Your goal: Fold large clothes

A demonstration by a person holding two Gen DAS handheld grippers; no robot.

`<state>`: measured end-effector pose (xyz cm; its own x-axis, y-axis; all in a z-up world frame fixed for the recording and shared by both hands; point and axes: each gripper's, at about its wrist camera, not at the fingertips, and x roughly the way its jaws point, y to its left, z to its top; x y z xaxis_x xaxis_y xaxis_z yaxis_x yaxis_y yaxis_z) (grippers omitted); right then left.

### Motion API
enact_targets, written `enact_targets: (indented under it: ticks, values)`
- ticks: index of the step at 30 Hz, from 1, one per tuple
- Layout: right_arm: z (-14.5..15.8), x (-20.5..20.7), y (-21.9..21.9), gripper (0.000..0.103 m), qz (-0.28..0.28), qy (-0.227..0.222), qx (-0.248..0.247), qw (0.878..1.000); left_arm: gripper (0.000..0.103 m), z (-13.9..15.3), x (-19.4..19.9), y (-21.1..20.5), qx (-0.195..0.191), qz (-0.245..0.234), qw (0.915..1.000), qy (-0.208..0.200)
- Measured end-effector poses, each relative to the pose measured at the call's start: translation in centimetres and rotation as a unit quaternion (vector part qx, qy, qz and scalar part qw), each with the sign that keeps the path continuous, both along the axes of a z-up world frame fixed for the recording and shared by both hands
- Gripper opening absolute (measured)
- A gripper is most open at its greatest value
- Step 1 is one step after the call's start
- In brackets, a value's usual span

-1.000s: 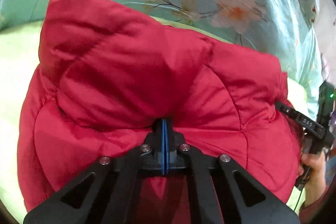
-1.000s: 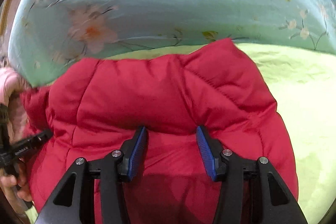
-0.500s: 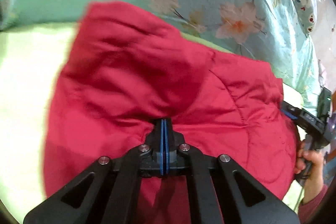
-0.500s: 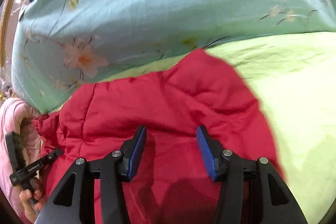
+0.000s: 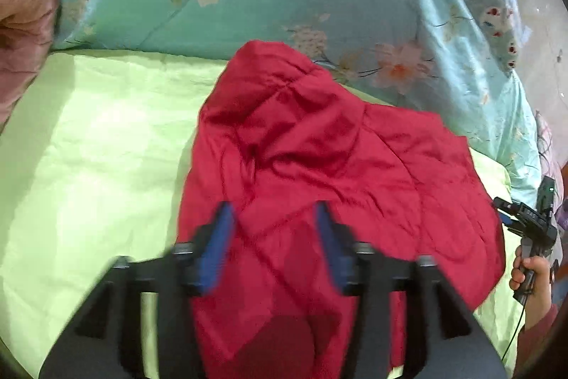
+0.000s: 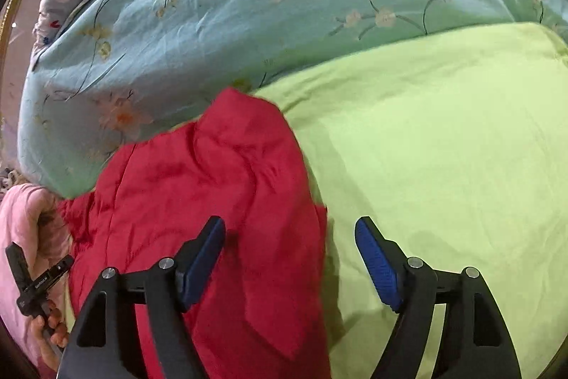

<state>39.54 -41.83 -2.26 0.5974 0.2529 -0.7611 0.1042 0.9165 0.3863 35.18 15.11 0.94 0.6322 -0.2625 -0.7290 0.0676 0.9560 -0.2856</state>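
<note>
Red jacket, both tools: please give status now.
Left tool and right tool open, jaws just opened, nothing gripped. Red jacket lies bunched on green sheet. Nothing in the way.

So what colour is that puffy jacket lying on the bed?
Red, a plain quilted red jacket with no print, lying on the light green sheet. The left wrist view shows it best.

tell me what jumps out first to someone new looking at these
A crumpled red padded jacket lies on the lime-green sheet, bright against it. Behind it bulges a turquoise flowered quilt. Both claws, left and right, have just opened, gripping nothing.
</note>
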Motion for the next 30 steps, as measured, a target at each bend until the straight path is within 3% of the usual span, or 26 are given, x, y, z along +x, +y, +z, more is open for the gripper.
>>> enact_targets:
  ticks: [1, 2, 8, 14, 17, 23, 27, 30]
  values:
    - [-0.2, -0.5, -0.4, 0.078, 0.005, 0.005, 0.006, 1.000, 0.075, 0.3, -1.1, 0.4, -0.001, 0.007, 0.9999, -0.007]
    - [-0.4, -0.9, -0.7, 0.078, 0.010, 0.009, 0.011, 1.000, 0.076, 0.5, -2.0, 0.8, -0.004, 0.011, 0.9999, -0.011]
    - [-1.5, -1.9, -0.6, 0.081, 0.023, 0.016, 0.047, 0.998, 0.078, -0.5, -4.1, 2.4, -0.034, 0.012, 0.9993, 0.008]
    - [-2.4, -1.8, -0.8, 0.086, 0.036, 0.029, 0.094, 0.995, 0.079, -3.4, -3.2, 2.3, -0.065, 0.006, 0.9964, 0.054]
    - [-3.2, -1.5, -0.7, 0.088, 0.044, 0.039, 0.109, 0.992, 0.084, -4.4, -2.6, 2.6, -0.082, 0.009, 0.9945, 0.065]
    - [-4.8, -0.3, 0.1, 0.095, 0.058, 0.056, 0.130, 0.988, 0.089, -6.5, -0.9, 2.9, -0.157, 0.003, 0.9834, 0.091]
    - [-5.6, 0.3, 0.4, 0.095, 0.058, 0.060, 0.158, 0.984, 0.103, -7.7, 0.3, 1.9, -0.171, -0.013, 0.9792, 0.108]
    - [-5.8, 0.8, 0.9, 0.096, 0.068, 0.060, 0.167, 0.982, 0.103, -8.7, 1.0, 1.2, -0.204, -0.023, 0.9715, 0.119]
